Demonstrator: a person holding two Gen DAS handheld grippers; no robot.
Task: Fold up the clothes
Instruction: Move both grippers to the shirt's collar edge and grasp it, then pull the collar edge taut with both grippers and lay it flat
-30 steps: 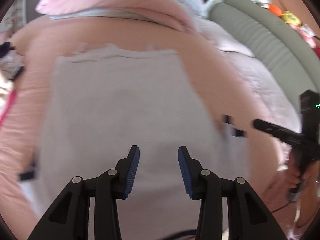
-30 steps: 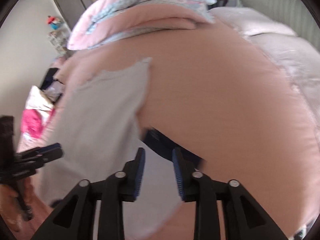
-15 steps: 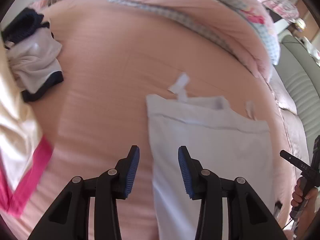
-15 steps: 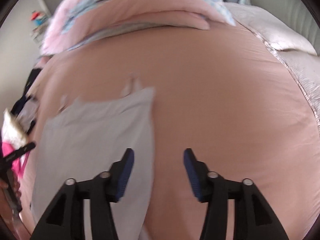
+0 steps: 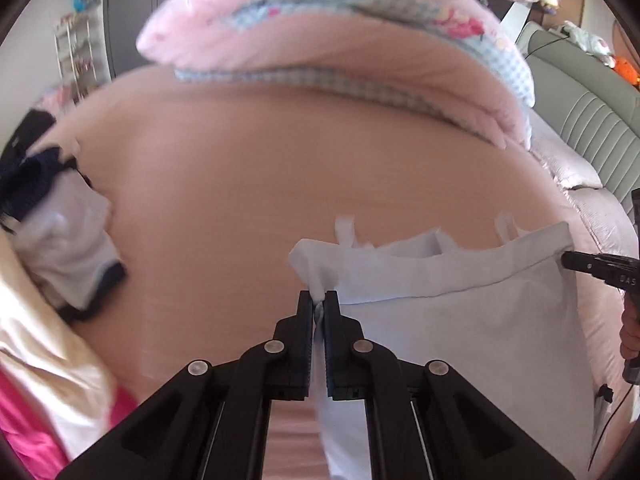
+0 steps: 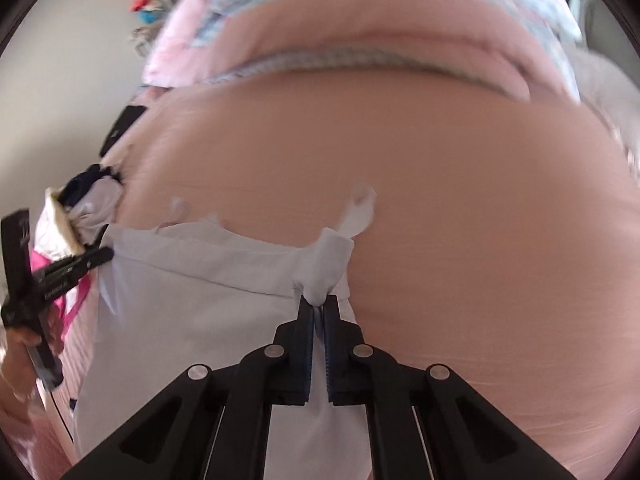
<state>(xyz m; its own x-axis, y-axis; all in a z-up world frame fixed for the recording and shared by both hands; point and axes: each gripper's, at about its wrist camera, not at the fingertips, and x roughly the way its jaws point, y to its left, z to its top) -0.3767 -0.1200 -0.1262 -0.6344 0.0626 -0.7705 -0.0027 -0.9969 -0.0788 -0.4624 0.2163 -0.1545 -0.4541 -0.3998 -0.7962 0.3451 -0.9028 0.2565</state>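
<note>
Both grippers, open half a second ago, now pinch the far corners of the white garment (image 5: 460, 320), left gripper (image 5: 319, 300) and right gripper (image 6: 319, 308) clamped to draw that edge over the pink bed (image 5: 248, 184).

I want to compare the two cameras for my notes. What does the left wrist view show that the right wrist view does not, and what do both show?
Only the left wrist view shows the grey padded headboard at far right, and the left gripper from behind, its jaws shut on the garment's left top corner.

Only the right wrist view shows the right gripper from behind, its jaws shut on the right top corner.

Both show the pale garment on the pink bed sheet, the folded quilt behind, and a pile of other clothes at left.
</note>
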